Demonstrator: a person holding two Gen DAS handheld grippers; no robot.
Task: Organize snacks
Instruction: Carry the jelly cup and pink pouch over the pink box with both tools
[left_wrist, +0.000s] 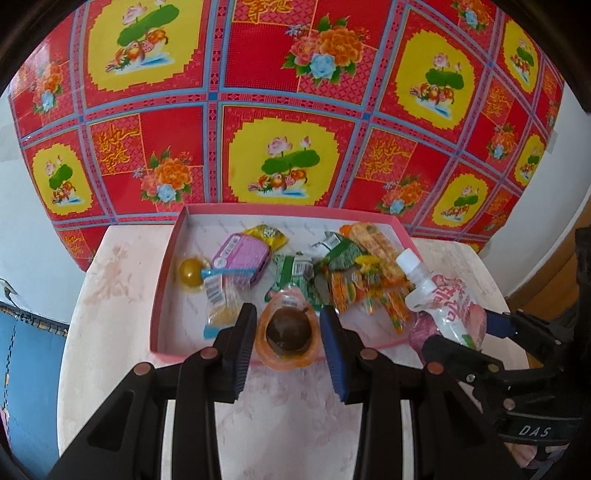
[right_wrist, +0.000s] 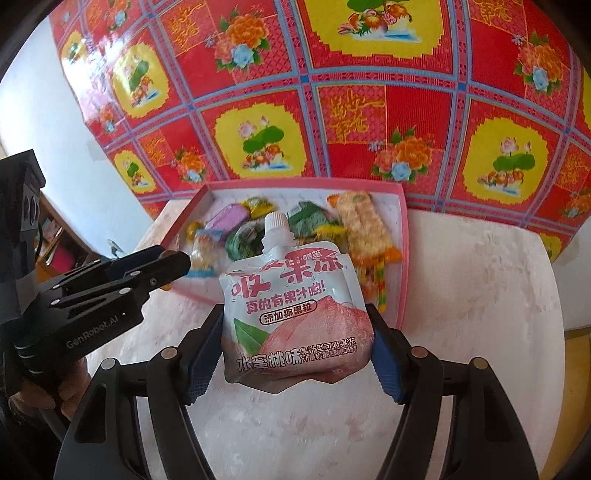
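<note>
My left gripper (left_wrist: 288, 314) is shut on a small orange-rimmed jelly cup (left_wrist: 288, 334) with a dark filling, held just above the near edge of a pink-rimmed tray (left_wrist: 166, 266). The blue pads press both sides of the cup. My right gripper (right_wrist: 295, 314) is shut on a white and pink peach jelly pouch (right_wrist: 295, 306) with a screw cap, upright in front of the tray (right_wrist: 404, 229). In the left wrist view, the pouch (left_wrist: 443, 306) and the right gripper (left_wrist: 465, 332) are at the right. The left gripper (right_wrist: 173, 266) enters the right wrist view from the left.
The tray holds several snacks: a purple pack (left_wrist: 243, 254), a yellow jelly cup (left_wrist: 190, 273), green packets (left_wrist: 295, 273) and orange cracker packs (left_wrist: 373, 240). It sits on a pale marbled table (left_wrist: 110, 295). A red patterned cloth (left_wrist: 295, 92) hangs behind.
</note>
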